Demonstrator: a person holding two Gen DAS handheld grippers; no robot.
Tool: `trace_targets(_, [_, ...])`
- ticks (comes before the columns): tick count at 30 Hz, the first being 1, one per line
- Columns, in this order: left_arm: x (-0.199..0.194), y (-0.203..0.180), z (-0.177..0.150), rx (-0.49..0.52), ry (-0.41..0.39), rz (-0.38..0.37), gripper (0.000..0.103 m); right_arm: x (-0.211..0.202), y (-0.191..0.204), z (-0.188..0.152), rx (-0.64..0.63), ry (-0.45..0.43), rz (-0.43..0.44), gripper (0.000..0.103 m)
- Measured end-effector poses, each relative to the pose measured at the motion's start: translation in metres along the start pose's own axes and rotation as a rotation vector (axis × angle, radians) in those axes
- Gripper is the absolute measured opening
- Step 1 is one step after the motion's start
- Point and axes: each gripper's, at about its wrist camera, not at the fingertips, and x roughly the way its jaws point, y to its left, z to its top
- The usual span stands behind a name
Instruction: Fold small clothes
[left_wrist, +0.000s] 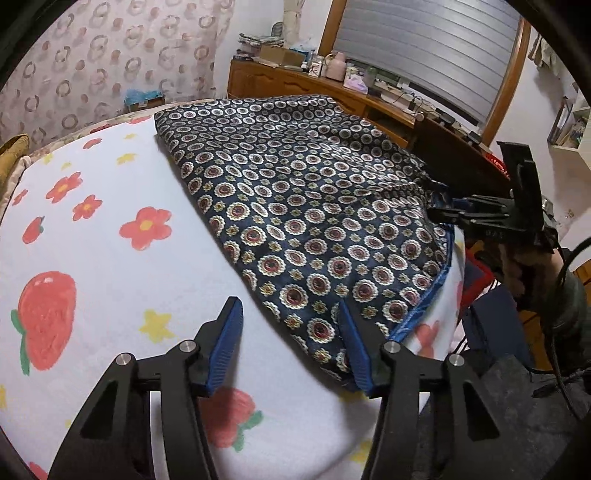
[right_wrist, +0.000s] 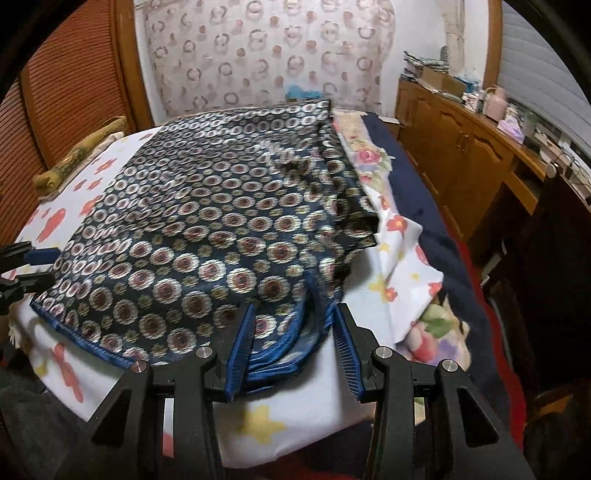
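Note:
A dark blue garment (left_wrist: 295, 206) with a round flower print and blue trim lies folded on a white sheet with red flowers and strawberries (left_wrist: 92, 258). My left gripper (left_wrist: 291, 328) is open at the garment's near corner; its right finger lies on the cloth. My right gripper (right_wrist: 295, 332) is open, its fingers standing either side of the garment's trimmed near edge (right_wrist: 280, 354). The garment (right_wrist: 207, 229) fills the middle of the right wrist view. The right gripper also shows at the garment's right edge in the left wrist view (left_wrist: 443, 214), and the left gripper at the left edge of the right wrist view (right_wrist: 33, 269).
The sheet (right_wrist: 280, 413) covers a bed with a dark blanket (right_wrist: 436, 206) and a floral cloth on the right. A wooden sideboard (left_wrist: 317, 85) with clutter stands behind. A brown cushion (right_wrist: 81, 151) lies at the far left. The sheet's edge is near my right gripper.

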Motion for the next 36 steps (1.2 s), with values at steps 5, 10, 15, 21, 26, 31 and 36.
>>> trace_targets(5, [0.001, -0.005, -0.001, 0.014, 0.014, -0.034, 0.041, -0.003, 0.002, 0.003, -0.021, 0.003, 0.029, 0.015])
trace_targets(10, [0.004, -0.011, 0.003, 0.038, 0.047, -0.065, 0.009, -0.002, -0.008, 0.001, 0.023, -0.011, 0.06, 0.006])
trace_targets(15, [-0.012, -0.015, 0.014, 0.049, -0.017, -0.076, 0.004, -0.017, -0.015, 0.003, 0.06, -0.078, 0.097, 0.004])
trace_targets(21, [-0.043, -0.016, 0.051, 0.026, -0.149, -0.052, 0.004, -0.052, -0.021, 0.021, 0.102, -0.198, 0.154, 0.004])
trace_targets(26, [-0.052, -0.005, 0.083, -0.006, -0.223, -0.003, 0.004, -0.064, -0.022, 0.049, 0.1, -0.284, 0.172, 0.004])
trace_targets(31, [-0.044, 0.02, 0.106, -0.041, -0.265, 0.042, 0.004, -0.055, -0.023, 0.067, 0.118, -0.318, 0.189, 0.004])
trace_targets(36, [-0.018, 0.055, 0.128, -0.099, -0.246, 0.07, 0.004, -0.019, -0.017, 0.096, 0.083, -0.293, 0.169, 0.004])
